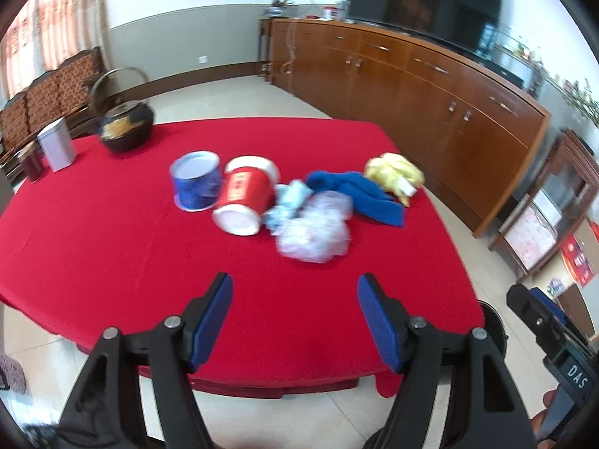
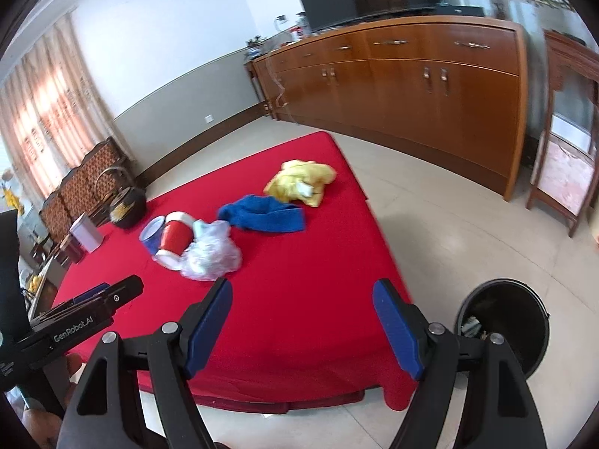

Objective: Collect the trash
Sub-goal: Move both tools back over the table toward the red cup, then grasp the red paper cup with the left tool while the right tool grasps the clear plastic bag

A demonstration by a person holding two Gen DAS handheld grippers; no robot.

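Both grippers, left gripper (image 1: 295,295) and right gripper (image 2: 301,301), wide open, empty, crumpled plastic bag (image 1: 314,230) just ahead.

left gripper (image 1: 295,284): jaws apart, empty | right gripper (image 2: 302,290): jaws apart, empty

Bright, even daylight throughout, entering through the curtained window (image 1: 45,26) far off to the left of the tongs and leaving the curtains washed out and pinkish. Soft glare on the pale floor tiles (image 2: 441,232). Only faint shadows under the red surface (image 1: 112,232). Motion blur in the left wrist view, smearing the plastic bag (image 1: 314,232) and cups ahead of the tongs; sharper in the right wrist view. Strong fisheye bending of the cabinet (image 2: 411,89) lines, with dark vignetted corners.
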